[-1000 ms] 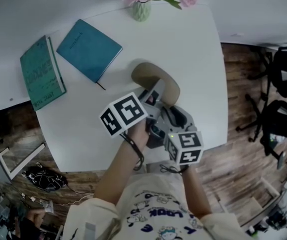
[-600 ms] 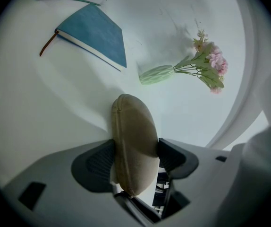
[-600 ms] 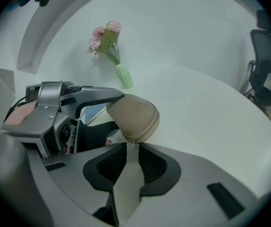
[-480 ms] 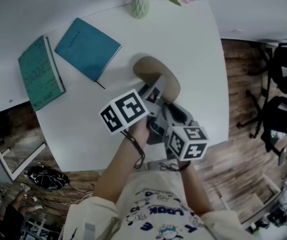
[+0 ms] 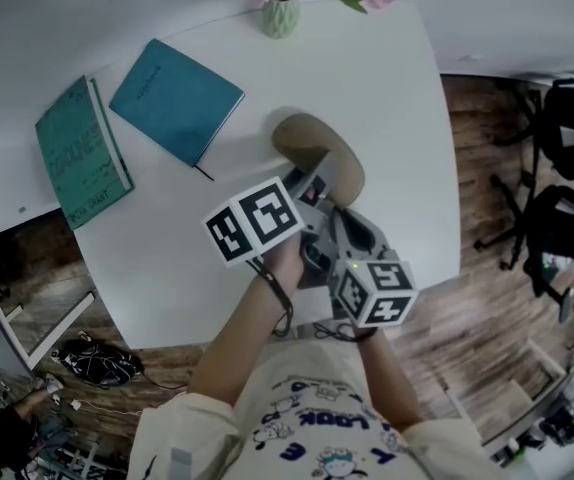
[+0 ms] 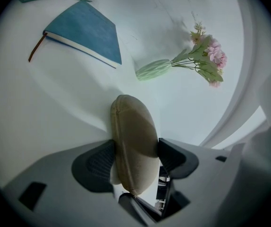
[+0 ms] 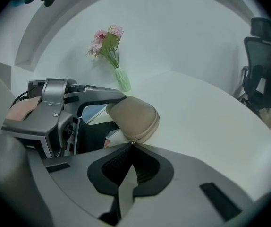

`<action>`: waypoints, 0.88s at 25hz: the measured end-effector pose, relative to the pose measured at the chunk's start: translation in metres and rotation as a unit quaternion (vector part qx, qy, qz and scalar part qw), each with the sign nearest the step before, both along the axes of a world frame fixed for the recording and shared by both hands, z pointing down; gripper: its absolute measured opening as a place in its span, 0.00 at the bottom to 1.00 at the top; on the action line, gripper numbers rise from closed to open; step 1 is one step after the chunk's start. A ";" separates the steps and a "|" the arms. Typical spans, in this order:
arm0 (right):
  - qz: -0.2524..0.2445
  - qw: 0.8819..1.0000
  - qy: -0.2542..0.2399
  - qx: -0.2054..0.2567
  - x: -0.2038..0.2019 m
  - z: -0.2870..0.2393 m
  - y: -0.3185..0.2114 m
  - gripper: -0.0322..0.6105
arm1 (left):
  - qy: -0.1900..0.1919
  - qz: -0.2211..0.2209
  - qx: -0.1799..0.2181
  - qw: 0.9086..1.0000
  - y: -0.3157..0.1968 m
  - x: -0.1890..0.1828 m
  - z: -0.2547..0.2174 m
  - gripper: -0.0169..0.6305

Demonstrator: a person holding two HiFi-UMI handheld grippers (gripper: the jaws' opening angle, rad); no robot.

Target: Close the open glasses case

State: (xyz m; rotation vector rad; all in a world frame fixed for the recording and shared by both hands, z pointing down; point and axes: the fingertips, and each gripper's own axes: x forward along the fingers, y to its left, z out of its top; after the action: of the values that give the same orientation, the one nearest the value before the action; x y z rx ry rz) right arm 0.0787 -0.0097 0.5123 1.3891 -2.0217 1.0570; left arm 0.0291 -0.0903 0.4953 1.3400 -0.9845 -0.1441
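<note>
Now, on the white table (image 5: 397, 108), the tan glasses case (image 5: 319, 158) lies toward us from the vase (image 5: 279, 16), our left gripper (image 6: 135, 157) clamped across it. Our right gripper (image 7: 131, 150), pinched on the zipper pull (image 7: 133, 142), should follow the seam steadily.

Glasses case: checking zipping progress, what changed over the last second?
The glasses case and both grippers edged slightly away from the person. No new grasp or release: left gripper stays clamped on it, right gripper stays pinched at its zip pull. Blue notebook, vase unmoved.
</note>
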 end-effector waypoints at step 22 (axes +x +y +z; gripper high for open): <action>-0.028 0.999 0.043 -0.007 0.053 0.001 -0.033 0.05 | 0.000 0.026 -0.002 1.000 0.002 0.002 -0.001 0.48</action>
State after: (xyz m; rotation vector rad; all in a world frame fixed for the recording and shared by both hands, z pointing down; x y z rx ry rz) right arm 0.1321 -0.0432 0.5136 1.3397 -1.9762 0.9690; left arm 0.0315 -0.0884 0.4939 1.3617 -0.9489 -0.1017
